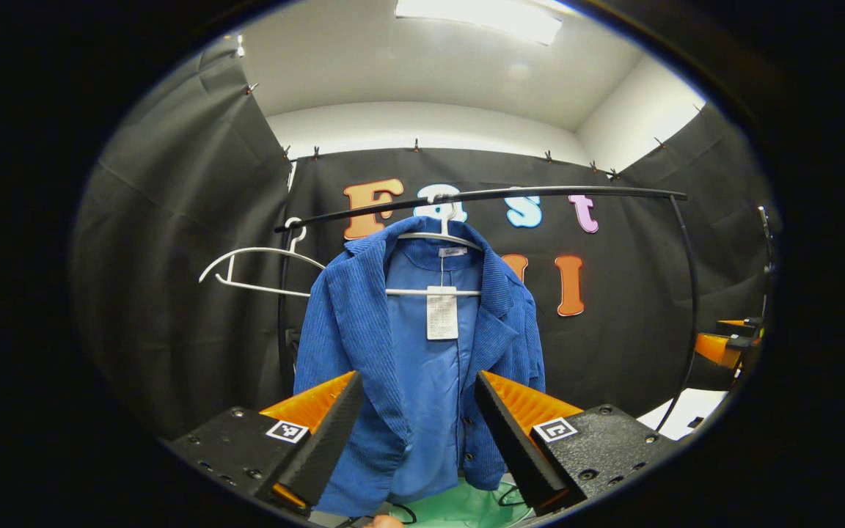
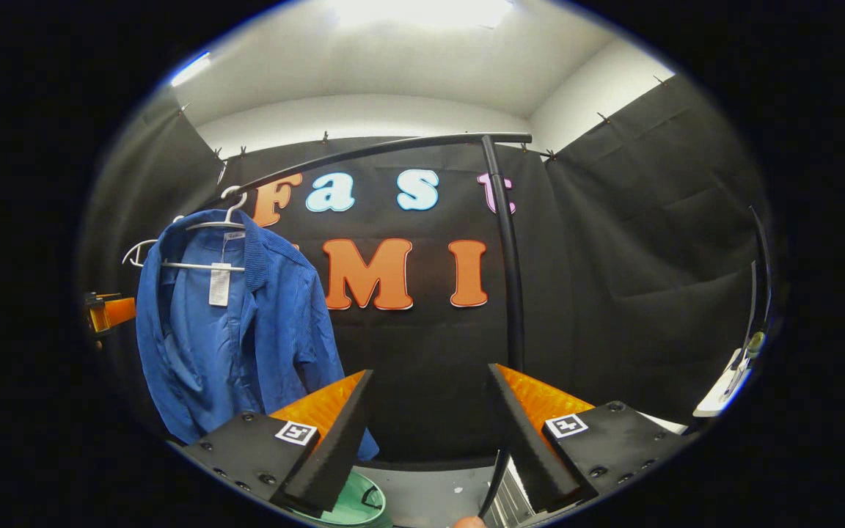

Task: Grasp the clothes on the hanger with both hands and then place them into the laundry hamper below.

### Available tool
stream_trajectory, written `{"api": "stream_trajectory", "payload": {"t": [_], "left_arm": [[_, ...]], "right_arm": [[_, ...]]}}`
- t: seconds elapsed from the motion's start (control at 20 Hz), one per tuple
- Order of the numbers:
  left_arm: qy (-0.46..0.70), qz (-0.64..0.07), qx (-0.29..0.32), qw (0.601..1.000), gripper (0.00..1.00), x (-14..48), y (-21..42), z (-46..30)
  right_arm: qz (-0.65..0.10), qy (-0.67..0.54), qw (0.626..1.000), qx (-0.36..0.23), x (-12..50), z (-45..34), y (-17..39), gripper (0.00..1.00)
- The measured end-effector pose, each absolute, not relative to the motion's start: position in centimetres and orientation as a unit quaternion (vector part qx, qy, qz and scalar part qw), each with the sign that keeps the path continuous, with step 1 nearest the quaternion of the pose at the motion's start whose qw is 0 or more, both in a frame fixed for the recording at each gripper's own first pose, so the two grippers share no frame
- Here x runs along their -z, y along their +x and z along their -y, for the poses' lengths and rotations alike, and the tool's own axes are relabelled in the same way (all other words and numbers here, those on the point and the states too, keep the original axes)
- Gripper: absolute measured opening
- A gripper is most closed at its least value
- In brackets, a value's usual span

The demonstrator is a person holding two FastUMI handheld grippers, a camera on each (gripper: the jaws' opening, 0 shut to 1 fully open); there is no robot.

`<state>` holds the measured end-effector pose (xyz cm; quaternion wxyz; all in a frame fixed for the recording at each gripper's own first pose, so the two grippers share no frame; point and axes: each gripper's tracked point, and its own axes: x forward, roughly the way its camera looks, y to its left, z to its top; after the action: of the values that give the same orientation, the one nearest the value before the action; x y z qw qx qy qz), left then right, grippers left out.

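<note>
Left gripper view sets the blue corduroy jacket [image 1: 364,345] straight ahead of the left claw [image 1: 417,433], framed between its spread, empty fingers, hanging on a white hanger [image 1: 433,292] from the black rail [image 1: 481,196]; a second, bare hanger [image 1: 254,268] hangs beyond it to the claw's left; the green hamper [image 1: 466,506] lies below and just ahead. In the right gripper view the right claw [image 2: 430,433] is also released, with the jacket [image 2: 246,337] well off to its left. I judge the cloth soft, light and limp, ribbed enough to grip; each claw should pinch a shoulder or lapel, then lift it clear of the hanger.
</note>
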<state>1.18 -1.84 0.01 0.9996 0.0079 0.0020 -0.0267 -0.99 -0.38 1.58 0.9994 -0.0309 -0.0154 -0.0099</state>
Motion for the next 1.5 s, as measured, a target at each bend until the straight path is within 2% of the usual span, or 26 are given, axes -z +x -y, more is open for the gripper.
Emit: {"api": "stream_trajectory", "payload": {"t": [0.45,0.5,0.55,0.8,1.5], "left_arm": [[0.014,-0.021,0.003,1.0,0.95,1.2,1.2,0.2],[0.015,-0.022,0.0,1.0,0.95,1.2,1.1,0.1],[0.017,-0.023,-0.004,1.0,0.94,1.3,1.2,-0.1],[0.028,-0.023,-0.01,0.999,0.95,1.0,1.3,-0.3],[0.025,-0.04,-0.028,0.999,0.96,2.2,1.5,-2.2]], "right_arm": [[0.004,-0.022,1.0,-0.016,-0.8,-1.8,0.3,0.97],[0.001,-0.018,1.0,-0.022,-0.7,-2.4,0.6,0.93],[-0.002,-0.014,1.0,-0.028,-0.5,-2.9,0.9,0.97],[-0.016,0.002,0.998,-0.056,0.3,-5.5,2.6,0.97],[-0.028,0.014,0.983,-0.179,0.5,-18.9,7.3,0.98]]}}
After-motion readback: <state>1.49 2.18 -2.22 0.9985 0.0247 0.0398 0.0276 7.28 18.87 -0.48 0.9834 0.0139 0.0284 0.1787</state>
